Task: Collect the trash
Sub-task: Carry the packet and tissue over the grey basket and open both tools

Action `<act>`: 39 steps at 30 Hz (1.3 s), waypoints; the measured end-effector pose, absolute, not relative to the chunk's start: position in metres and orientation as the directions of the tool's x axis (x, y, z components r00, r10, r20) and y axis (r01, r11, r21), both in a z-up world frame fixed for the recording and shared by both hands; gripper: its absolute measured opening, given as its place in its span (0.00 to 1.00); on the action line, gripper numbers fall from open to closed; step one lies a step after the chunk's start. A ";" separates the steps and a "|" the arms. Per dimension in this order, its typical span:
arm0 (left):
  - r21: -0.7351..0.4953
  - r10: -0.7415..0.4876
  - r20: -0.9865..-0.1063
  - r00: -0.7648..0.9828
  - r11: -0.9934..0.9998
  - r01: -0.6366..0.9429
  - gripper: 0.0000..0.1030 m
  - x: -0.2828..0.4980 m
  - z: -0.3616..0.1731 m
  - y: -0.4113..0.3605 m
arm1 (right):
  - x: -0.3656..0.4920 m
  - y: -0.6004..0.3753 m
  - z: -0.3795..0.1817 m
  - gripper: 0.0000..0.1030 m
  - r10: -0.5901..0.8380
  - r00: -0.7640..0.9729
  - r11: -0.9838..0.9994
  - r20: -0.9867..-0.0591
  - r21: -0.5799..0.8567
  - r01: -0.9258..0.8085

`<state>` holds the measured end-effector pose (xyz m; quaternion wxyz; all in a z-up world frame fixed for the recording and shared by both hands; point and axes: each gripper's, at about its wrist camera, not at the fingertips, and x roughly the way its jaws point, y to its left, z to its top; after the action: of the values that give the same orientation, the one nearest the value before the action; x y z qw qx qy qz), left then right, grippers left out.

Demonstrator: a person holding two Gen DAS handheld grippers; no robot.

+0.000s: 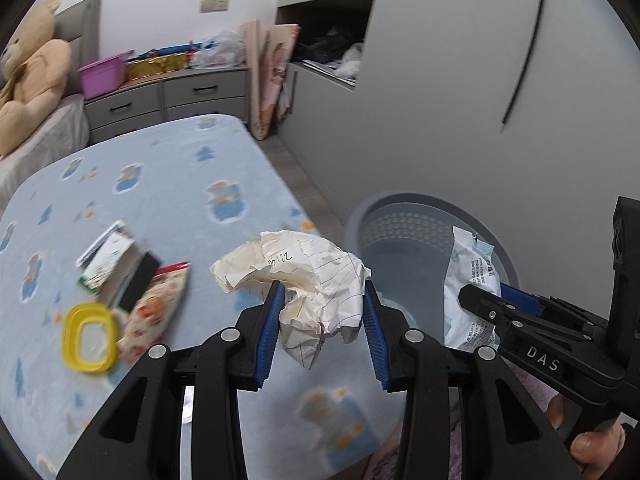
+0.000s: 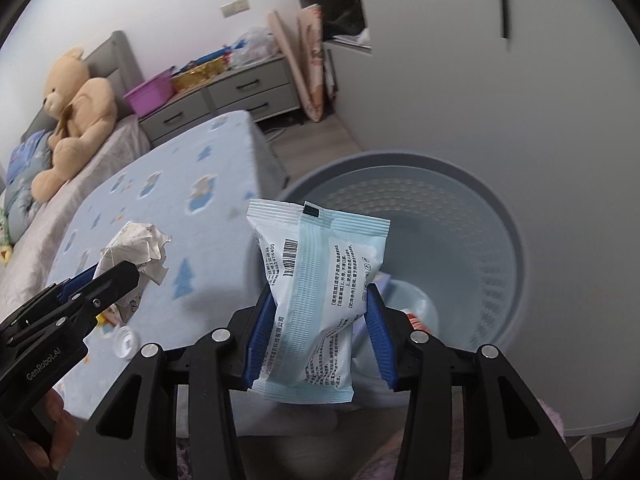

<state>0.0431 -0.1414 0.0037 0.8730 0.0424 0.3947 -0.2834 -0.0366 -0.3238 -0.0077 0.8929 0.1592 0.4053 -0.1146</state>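
My left gripper [image 1: 322, 292] is shut on a crumpled ball of lined paper [image 1: 296, 272], held above the edge of the bed. My right gripper [image 2: 320, 294] is shut on a pale blue wipes packet [image 2: 316, 292], upright between the blue pads. A grey-blue trash bin [image 2: 508, 240] stands on the floor just beyond the packet; its mouth faces me. In the left wrist view the bin [image 1: 360, 220] lies to the right of the paper, with the right gripper [image 1: 486, 300] and the packet [image 1: 468, 280] over it. The paper ball [image 2: 136, 248] and left gripper [image 2: 108, 280] show at the left of the right wrist view.
On the blue patterned bedspread [image 1: 160, 184] lie a yellow lid [image 1: 90, 336], a red-patterned snack bag [image 1: 156, 312], a small carton [image 1: 108, 260] and a black object [image 1: 140, 286]. A white cap [image 2: 126, 340] lies near the bed edge. Behind stand a teddy bear [image 2: 76, 112], grey drawers [image 2: 240, 92] and a grey cabinet wall [image 2: 480, 80].
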 end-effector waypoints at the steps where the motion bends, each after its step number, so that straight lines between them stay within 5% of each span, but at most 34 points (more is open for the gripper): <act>1: -0.148 -0.467 -0.715 0.520 0.828 0.541 0.37 0.045 0.003 -0.152 | -0.037 -0.332 -0.008 0.42 -0.087 0.642 0.918 -0.762 0.189 0.349; 23: -0.133 -0.469 -0.786 0.402 0.764 0.631 0.37 0.067 -0.028 -0.272 | -0.027 -0.420 -0.039 0.43 -0.096 0.577 0.895 -0.811 0.183 0.407; 39: -0.109 -0.439 -0.784 0.440 0.795 0.597 0.59 0.067 -0.023 -0.268 | -0.035 -0.428 -0.034 0.59 -0.110 0.606 0.887 -0.788 0.197 0.418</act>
<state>0.0669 -0.2683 -0.0232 0.8435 0.0920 0.4310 -0.3070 -0.0355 -0.4275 -0.0344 0.8770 0.1843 0.4174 -0.1506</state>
